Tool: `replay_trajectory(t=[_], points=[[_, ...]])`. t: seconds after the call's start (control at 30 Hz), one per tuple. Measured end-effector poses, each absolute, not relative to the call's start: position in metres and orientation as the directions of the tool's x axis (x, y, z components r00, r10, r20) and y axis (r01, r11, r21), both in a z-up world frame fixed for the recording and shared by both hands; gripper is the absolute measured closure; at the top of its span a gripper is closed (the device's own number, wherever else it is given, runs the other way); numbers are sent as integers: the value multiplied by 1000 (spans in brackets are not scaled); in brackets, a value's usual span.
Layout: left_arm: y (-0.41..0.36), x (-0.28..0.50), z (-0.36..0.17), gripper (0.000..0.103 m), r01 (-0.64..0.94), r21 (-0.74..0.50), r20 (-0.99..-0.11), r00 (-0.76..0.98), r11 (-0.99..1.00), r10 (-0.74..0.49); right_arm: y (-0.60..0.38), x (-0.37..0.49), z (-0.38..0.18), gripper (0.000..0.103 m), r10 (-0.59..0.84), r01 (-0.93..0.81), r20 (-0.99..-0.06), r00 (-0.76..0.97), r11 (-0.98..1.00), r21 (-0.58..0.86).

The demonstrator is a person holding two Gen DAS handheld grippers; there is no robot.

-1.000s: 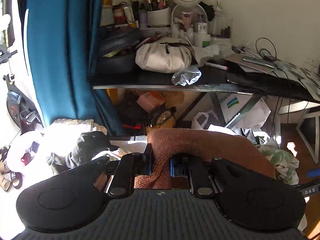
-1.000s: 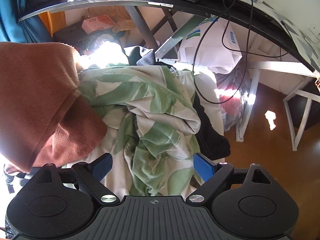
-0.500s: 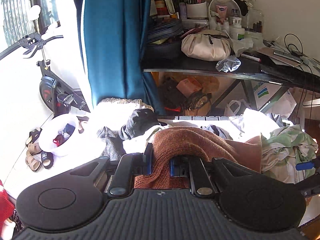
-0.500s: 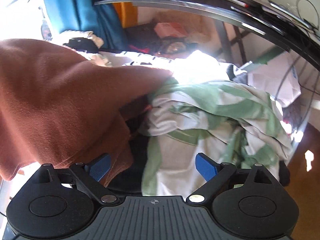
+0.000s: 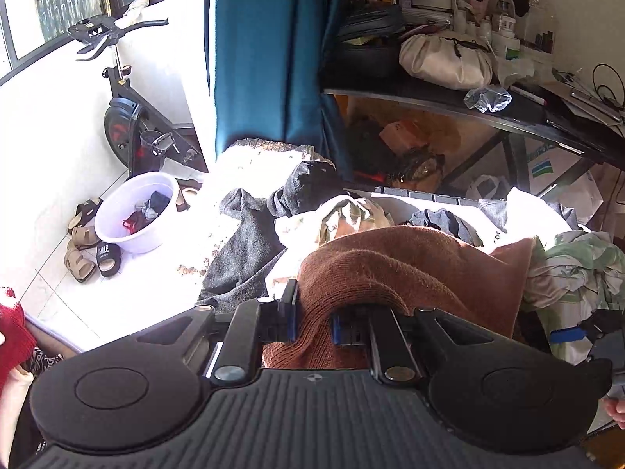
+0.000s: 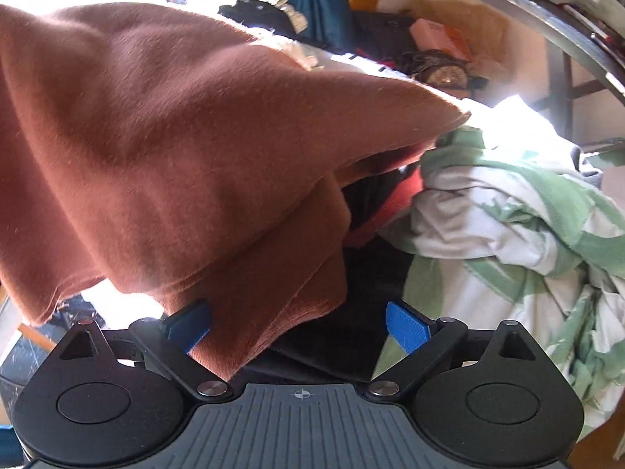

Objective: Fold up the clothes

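Cluttered laundry pile (image 5: 351,211); left tool (image 5: 312,322) clamps fuzzy rust-brown sweater (image 5: 394,269), draped; right tool (image 6: 299,322) spread wide.

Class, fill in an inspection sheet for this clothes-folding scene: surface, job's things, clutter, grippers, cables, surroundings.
Surface: hidden under heaped laundry; bare surface not seen.
Job's things: brown knit garment lifted off the pile; green-and-white garment crumpled beside it; grey garment on the pile's left.
Clutter: black desk crowded with a cream pouch and cosmetics; boxes and bags beneath it.
Grippers: left gripper shut on the brown knit garment; right gripper open, brown hem hanging between its jaws.
Cables: black cable looped on the desk's right end.
Surroundings: teal curtain, exercise bike, white basin of small clothes, sandals on tiled floor.
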State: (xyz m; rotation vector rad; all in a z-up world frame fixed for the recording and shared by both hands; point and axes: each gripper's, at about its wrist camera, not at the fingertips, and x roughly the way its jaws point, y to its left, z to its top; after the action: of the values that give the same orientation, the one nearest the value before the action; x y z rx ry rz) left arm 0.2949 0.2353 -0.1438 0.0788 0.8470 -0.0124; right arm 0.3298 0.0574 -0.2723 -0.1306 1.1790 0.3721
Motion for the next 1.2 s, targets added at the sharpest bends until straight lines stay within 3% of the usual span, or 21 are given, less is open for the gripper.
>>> replay_trajectory(t=[0.2, 0.27, 0.47, 0.67, 0.77, 0.83, 0.9, 0.93, 1.03, 1.1, 1.2], points=[[237, 291, -151, 87, 16, 58, -768, 640, 998, 34, 80, 321, -288, 7, 259, -440, -902, 346, 894, 88], [235, 291, -148, 87, 15, 53, -765, 643, 998, 31, 87, 321, -290, 1, 266, -453, -891, 368, 888, 78], [227, 291, -139, 87, 41, 63, -748, 664, 997, 19, 119, 317, -302, 1, 251, -575, -876, 412, 817, -37], [224, 286, -136, 87, 61, 54, -747, 665, 997, 0, 126, 326, -320, 2, 174, -541, -880, 442, 834, -107], [229, 286, -140, 86, 33, 52, -756, 655, 998, 18, 117, 327, -306, 29, 212, -490, -873, 440, 871, -36], [237, 289, -148, 84, 6, 38, -775, 631, 999, 26, 104, 325, -294, 70, 255, -445, -859, 444, 895, 36], [244, 294, -157, 80, -15, 48, -796, 604, 999, 48, 86, 326, -279, 83, 298, -373, -835, 463, 920, 122], [248, 297, -162, 78, -25, 60, -809, 584, 998, 63, 75, 325, -269, 86, 310, -338, -809, 499, 929, 147], [258, 303, -179, 60, -29, 101, -839, 535, 994, 101, 43, 319, -230, 87, 293, -274, -716, 634, 950, 146], [261, 303, -185, 43, -16, 113, -853, 512, 993, 105, 27, 320, -203, 87, 264, -250, -661, 702, 961, 118], [260, 300, -184, 34, 1, 93, -855, 513, 996, 79, 8, 324, -181, 87, 235, -237, -635, 736, 968, 84]])
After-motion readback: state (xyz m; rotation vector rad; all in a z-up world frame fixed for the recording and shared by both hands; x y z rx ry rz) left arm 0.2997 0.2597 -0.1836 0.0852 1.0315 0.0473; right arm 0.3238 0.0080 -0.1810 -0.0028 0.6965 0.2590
